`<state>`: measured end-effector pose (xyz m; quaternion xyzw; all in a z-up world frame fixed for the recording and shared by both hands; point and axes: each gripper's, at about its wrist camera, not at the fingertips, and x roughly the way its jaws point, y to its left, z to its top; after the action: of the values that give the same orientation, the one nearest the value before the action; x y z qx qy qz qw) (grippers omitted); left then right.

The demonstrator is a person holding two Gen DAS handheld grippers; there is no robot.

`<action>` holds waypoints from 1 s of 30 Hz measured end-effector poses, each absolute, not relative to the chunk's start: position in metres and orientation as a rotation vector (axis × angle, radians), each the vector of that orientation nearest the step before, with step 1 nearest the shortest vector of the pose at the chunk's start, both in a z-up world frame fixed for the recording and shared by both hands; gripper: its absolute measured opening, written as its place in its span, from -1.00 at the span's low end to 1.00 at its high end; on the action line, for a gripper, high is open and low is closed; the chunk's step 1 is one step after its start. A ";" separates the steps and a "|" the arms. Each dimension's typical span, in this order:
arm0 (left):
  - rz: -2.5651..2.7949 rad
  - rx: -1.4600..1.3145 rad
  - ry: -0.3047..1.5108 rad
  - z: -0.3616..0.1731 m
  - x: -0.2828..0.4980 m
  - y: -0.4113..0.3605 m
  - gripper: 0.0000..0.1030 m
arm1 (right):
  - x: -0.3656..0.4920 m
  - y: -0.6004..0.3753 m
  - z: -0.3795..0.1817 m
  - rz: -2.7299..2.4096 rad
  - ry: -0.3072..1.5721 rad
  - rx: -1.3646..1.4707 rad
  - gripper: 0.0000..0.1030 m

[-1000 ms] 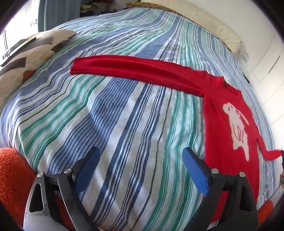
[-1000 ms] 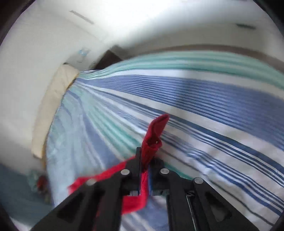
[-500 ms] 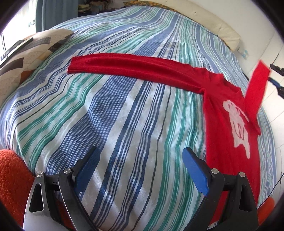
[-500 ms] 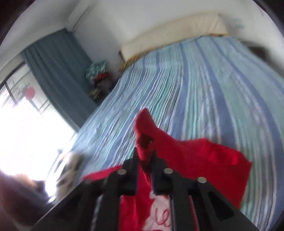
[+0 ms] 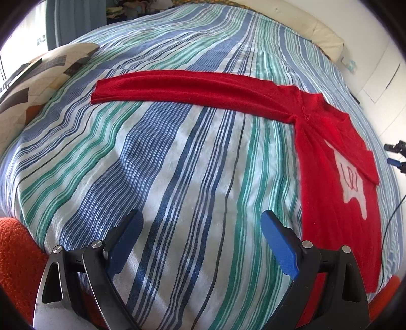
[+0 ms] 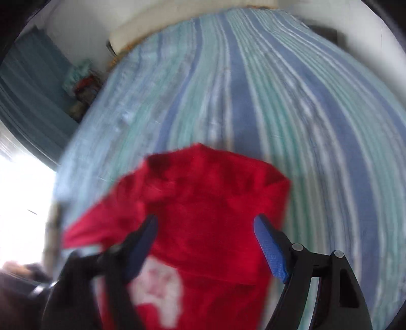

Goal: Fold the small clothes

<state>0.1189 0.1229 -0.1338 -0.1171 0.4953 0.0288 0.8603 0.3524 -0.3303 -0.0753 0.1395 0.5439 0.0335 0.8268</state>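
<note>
A small red sweater [image 5: 330, 162] with a white dog motif lies flat on the striped bed. Its left sleeve [image 5: 182, 87] stretches far out to the left. Its right sleeve [image 5: 355, 149] lies folded across the chest, partly over the motif. My left gripper [image 5: 200, 223] is open and empty above bare bedspread, left of the sweater's body. My right gripper [image 6: 205, 223] is open just above the sweater [image 6: 203, 215], holding nothing; its tips also show at the right edge of the left wrist view [image 5: 395, 154].
The striped bedspread [image 5: 177, 165] covers the whole bed. A patterned pillow [image 5: 33, 81] lies at the left edge. An orange fluffy fabric [image 5: 15, 253] sits at the near left corner. A cream headboard cushion [image 5: 304, 22] runs along the far end.
My right gripper carried the right sleeve up and over the chest, then opened and let it go. The sleeve now lies across the motif. My left gripper stayed open and still.
</note>
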 end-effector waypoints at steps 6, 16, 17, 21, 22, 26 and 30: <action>0.078 -0.203 1.054 -0.138 0.121 0.118 0.83 | 0.344 -0.367 -0.170 0.005 1.315 0.346 -0.45; 0.073 -0.163 1.068 -0.142 0.124 0.113 0.83 | 0.341 -0.397 -0.171 -0.117 1.274 0.253 -0.56; 0.072 -0.160 1.067 -0.142 0.124 0.112 0.83 | 0.341 -0.397 -0.163 -0.140 1.262 0.224 -0.40; 0.069 -0.162 1.067 -0.142 0.125 0.112 0.83 | 0.334 -0.386 -0.117 -0.049 1.119 0.220 -0.40; 0.069 -0.163 1.067 -0.142 0.125 0.112 0.83 | 0.332 -0.380 -0.112 0.047 1.105 0.259 -0.40; 0.071 -0.161 1.068 -0.141 0.125 0.112 0.83 | 0.321 -0.355 -0.135 0.268 1.196 0.251 -0.41; 0.079 -0.177 1.068 -0.141 0.122 0.117 0.83 | 0.313 -0.377 -0.168 0.102 1.309 0.193 -0.75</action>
<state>0.1222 0.1167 -0.1408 -0.0841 0.5081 0.0377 0.8564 0.3133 -0.3772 -0.1677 0.0897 0.6075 0.0475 0.7878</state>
